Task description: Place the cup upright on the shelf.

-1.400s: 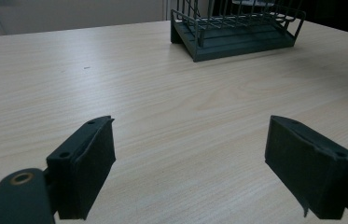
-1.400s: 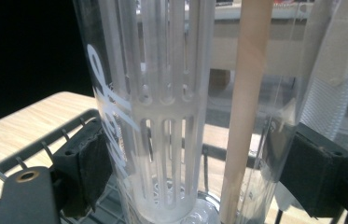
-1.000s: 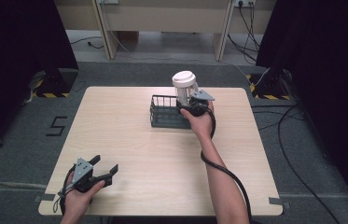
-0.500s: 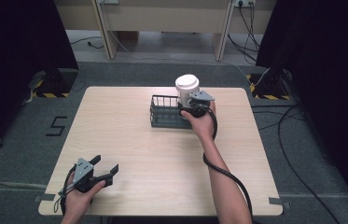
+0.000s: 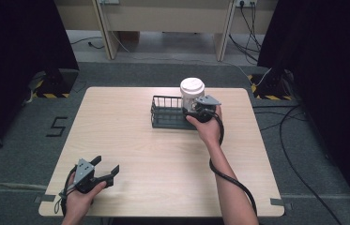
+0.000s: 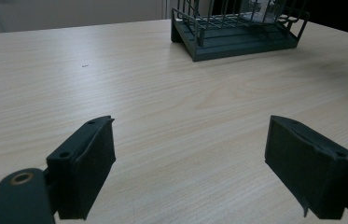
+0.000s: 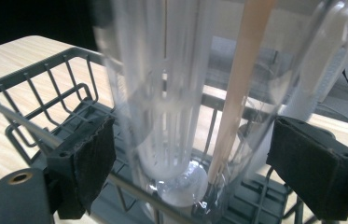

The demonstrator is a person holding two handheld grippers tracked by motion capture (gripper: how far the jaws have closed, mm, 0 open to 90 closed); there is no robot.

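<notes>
A clear cup (image 5: 192,91) with a white lid stands in the right end of a dark wire basket (image 5: 165,117) at the table's far middle. My right gripper (image 5: 192,110) is at the cup's near side. In the right gripper view the cup (image 7: 181,93) rises between the wide-set jaws of this gripper (image 7: 192,154). Those jaws have just been opening, and the pads stand apart from the cup's wall. The basket's rim (image 7: 31,93) runs off to the left. My left gripper (image 5: 107,165) rests open at the near left corner, with nothing in it (image 6: 190,149).
The basket (image 6: 237,42) stands far ahead in the left gripper view, across bare light wood table (image 5: 130,140). Cables (image 5: 299,154) lie on the grey floor to the right. Dark curtains flank both sides.
The cup and my right hand have shifted a little to the right and toward the near side. The right jaws have spread wider. The left gripper has not moved.
</notes>
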